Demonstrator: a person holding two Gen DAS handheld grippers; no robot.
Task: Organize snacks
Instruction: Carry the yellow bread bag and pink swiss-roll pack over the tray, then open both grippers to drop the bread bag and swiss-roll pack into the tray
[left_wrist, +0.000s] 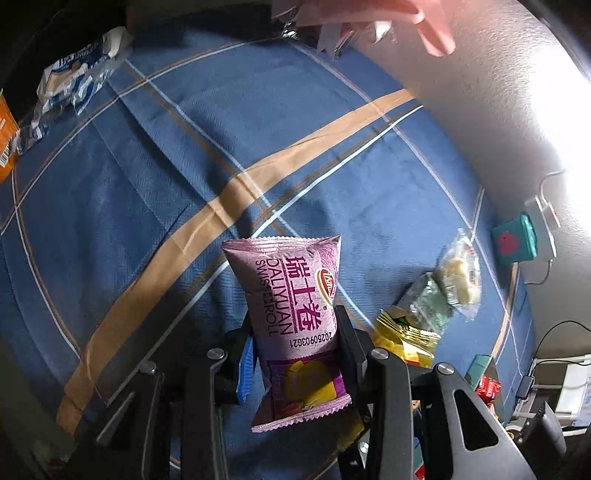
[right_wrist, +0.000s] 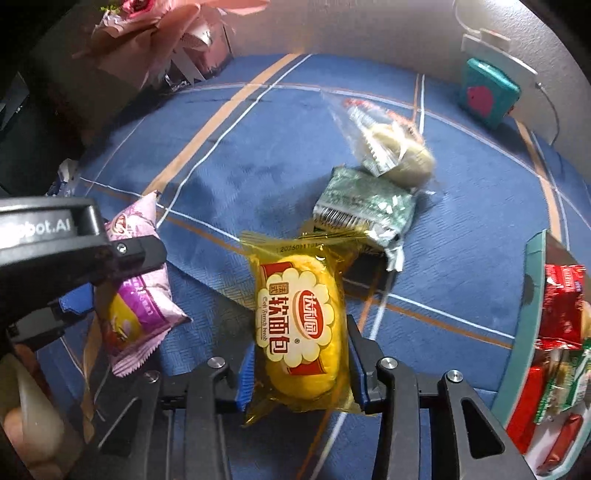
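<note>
My left gripper (left_wrist: 295, 354) is shut on a purple Swiss roll packet (left_wrist: 291, 310) and holds it above the blue checked tablecloth (left_wrist: 166, 155). It also shows in the right wrist view (right_wrist: 136, 280), at the left. My right gripper (right_wrist: 301, 365) is shut on a yellow soft bread packet (right_wrist: 299, 325), low over the cloth. A green-silver packet (right_wrist: 364, 206) and a clear packet with a pale cake (right_wrist: 388, 140) lie just beyond it. They also show in the left wrist view, the green-silver packet (left_wrist: 424, 306) and the clear one (left_wrist: 458, 273), at the right.
A teal-rimmed tray (right_wrist: 533, 295) with red and green snacks sits at the right edge. A teal box (right_wrist: 487, 92) stands by the wall. Pink wrapped flowers (right_wrist: 159, 44) lie at the far left. Blue-white packets (left_wrist: 74, 77) and an orange packet (left_wrist: 5, 136) lie far left.
</note>
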